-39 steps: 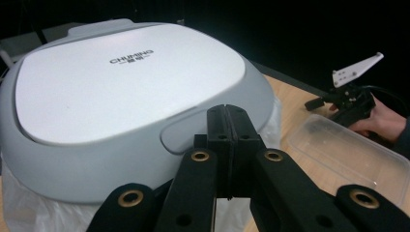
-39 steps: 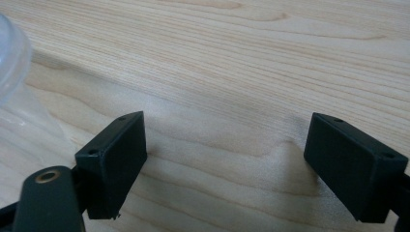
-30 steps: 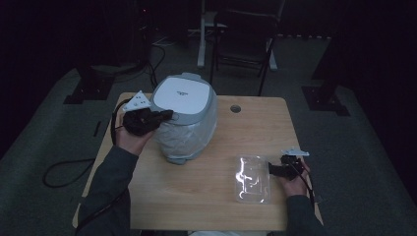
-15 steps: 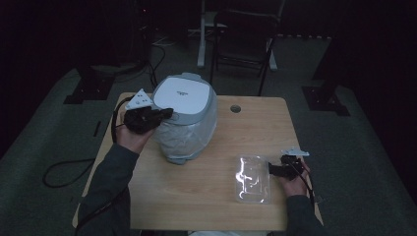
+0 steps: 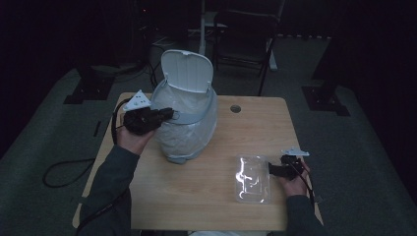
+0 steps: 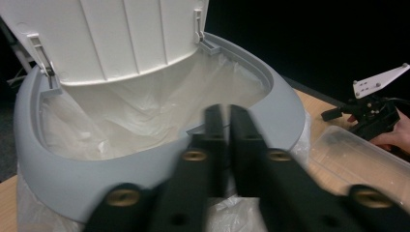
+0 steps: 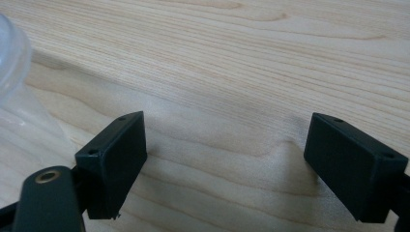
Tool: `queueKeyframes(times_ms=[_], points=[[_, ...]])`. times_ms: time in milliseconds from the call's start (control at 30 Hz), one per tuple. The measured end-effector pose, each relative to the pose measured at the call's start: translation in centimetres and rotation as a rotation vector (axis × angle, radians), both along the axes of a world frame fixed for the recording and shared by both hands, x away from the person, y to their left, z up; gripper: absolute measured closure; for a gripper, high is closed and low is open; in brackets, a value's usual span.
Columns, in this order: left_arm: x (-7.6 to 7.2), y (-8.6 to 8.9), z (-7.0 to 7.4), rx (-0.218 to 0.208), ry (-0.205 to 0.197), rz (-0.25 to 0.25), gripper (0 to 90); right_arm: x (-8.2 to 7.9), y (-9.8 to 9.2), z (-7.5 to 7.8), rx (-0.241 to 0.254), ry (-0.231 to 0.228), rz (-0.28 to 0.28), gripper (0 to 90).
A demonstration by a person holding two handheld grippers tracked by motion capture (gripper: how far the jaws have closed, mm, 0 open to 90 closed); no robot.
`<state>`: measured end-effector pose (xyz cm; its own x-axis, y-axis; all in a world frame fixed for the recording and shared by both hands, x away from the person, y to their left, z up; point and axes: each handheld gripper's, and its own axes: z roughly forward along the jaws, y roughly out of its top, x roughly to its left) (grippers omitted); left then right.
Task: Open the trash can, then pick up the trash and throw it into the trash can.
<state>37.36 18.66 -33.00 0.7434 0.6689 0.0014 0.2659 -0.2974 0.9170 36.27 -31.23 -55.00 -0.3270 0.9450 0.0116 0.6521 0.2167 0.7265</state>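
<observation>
The bench point(image 5: 196, 196) carries, largest first, a grey-rimmed bin point(image 5: 189, 128) lined with a thin plastic bag, standing upright at about 10 o'clock from the bench's middle, its long axis vertical and its mouth facing up. Its white lid point(image 5: 188, 70) stands raised on the hinges at the far side, the inner face turned toward the person, so the opening step looks done. The left tongs point(image 5: 169, 114) sit at the rim's front edge at 9 o'clock of the bin; their jaws have just been opening a little, stand nearly together, and nothing is seen between them. At 4 o'clock on the bench lies a clear plastic tray point(image 5: 253, 178), flat, its long axis running 12 to 6. The right tongs point(image 5: 271, 169) rest just beside its right edge, spread wide over bare wood and pinching nothing. The likely next move is to close them on the tray's edge, lift it and carry it toward 10 o'clock over the bin's mouth.
</observation>
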Motion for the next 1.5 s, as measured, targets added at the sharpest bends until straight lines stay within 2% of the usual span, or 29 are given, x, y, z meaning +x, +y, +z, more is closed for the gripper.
queueKeyframes(times_ms=[167,367,467,600,667,900,1033,1067,1100,1133,1167,1200,1267,1300,1333,1400,1433,1500], points=[[-1.3,0.1,-0.5,-0.023,-0.012,-0.012,63.9,0.0,0.0,0.0,0.000,0.000,0.000,14.4],[-2.9,0.6,-1.3,-0.059,-0.018,-0.054,56.4,-0.1,0.0,0.0,0.002,0.001,-0.004,14.4],[-3.8,0.7,-1.8,-0.050,-0.021,-0.061,53.7,-0.2,0.0,0.0,-0.001,0.001,-0.002,14.4],[-4.0,0.8,-2.4,-0.040,-0.013,-0.060,52.8,-0.2,0.0,0.0,-0.001,0.000,-0.005,14.4],[-4.3,1.2,-3.9,-0.059,0.007,-0.071,52.7,-0.3,0.0,0.0,0.000,0.000,-0.008,14.4],[-5.0,1.4,-5.4,-0.052,0.026,-0.095,50.4,-0.4,-0.1,0.0,-0.001,-0.001,-0.007,14.4],[-5.7,1.5,-7.7,-0.043,0.051,-0.093,49.0,-0.4,0.0,0.0,0.000,0.000,-0.011,14.4],[-5.7,1.5,-7.7,-0.043,0.051,-0.093,48.9,-0.4,0.0,0.0,0.000,0.000,-0.011,14.4],[-5.8,1.6,-8.9,-0.053,0.065,-0.089,48.9,-0.5,0.0,0.0,0.000,0.001,-0.014,14.8],[-5.8,1.6,-9.5,-0.046,0.067,-0.085,48.9,-0.6,0.0,0.1,0.000,0.003,-0.015,17.2],[-5.8,1.6,-9.5,-0.046,0.067,-0.085,48.8,-0.6,-0.1,0.2,-0.002,0.004,-0.011,21.1],[-6.1,1.6,-10.7,-0.035,0.077,-0.074,48.7,-0.7,-0.2,0.3,-0.002,0.010,-0.010,25.7],[-6.3,1.7,-12.0,-0.035,0.089,-0.070,48.7,-0.9,-0.4,0.6,-0.003,0.019,-0.010,36.2],[-6.3,1.7,-12.0,-0.035,0.089,-0.070,48.7,-0.9,-0.4,0.6,-0.003,0.019,-0.010,36.2],[-6.3,1.7,-13.4,-0.032,0.112,-0.070,48.7,-1.1,-0.6,0.8,0.001,0.028,-0.007,43.5],[-6.3,1.7,-13.4,-0.032,0.112,-0.070,48.7,-1.2,-0.7,0.9,0.005,0.032,-0.003,43.5],[-6.2,1.7,-15.1,-0.016,0.144,-0.057,48.7,-1.4,-0.6,1.2,0.012,0.030,0.003,47.6],[-6.1,1.7,-16.1,-0.008,0.160,-0.047,48.7,-1.7,-0.6,1.6,0.016,0.021,0.009,47.9]])
